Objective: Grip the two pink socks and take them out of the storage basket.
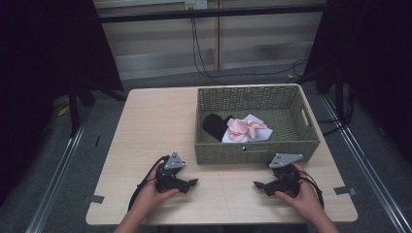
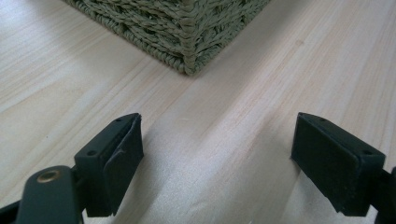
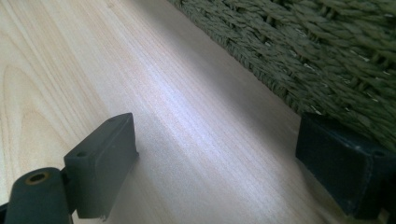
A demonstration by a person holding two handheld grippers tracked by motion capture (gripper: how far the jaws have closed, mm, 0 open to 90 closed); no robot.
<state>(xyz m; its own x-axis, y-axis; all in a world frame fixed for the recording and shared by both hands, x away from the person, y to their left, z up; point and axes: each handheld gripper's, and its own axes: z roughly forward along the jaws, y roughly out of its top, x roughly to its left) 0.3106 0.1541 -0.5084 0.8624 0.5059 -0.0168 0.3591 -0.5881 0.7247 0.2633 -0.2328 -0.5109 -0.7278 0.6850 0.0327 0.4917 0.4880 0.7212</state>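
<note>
High view: the basket (image 1: 257, 145) sits at 1 o'clock on the tabletop (image 1: 155, 126), with the clothes (image 1: 240, 128) lying untouched inside it. The left claw (image 1: 193, 183) and right claw (image 1: 257, 185) rest at 6 o'clock, jaws wide and empty, so I judge nothing is begun.

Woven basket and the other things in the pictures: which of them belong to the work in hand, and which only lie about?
Belong to the work:
- woven basket
- pink cloth, white cloth and black cloth inside it
- left gripper and right gripper, both open and empty on the table

Only lying about:
- black cables on the floor behind the table
</note>
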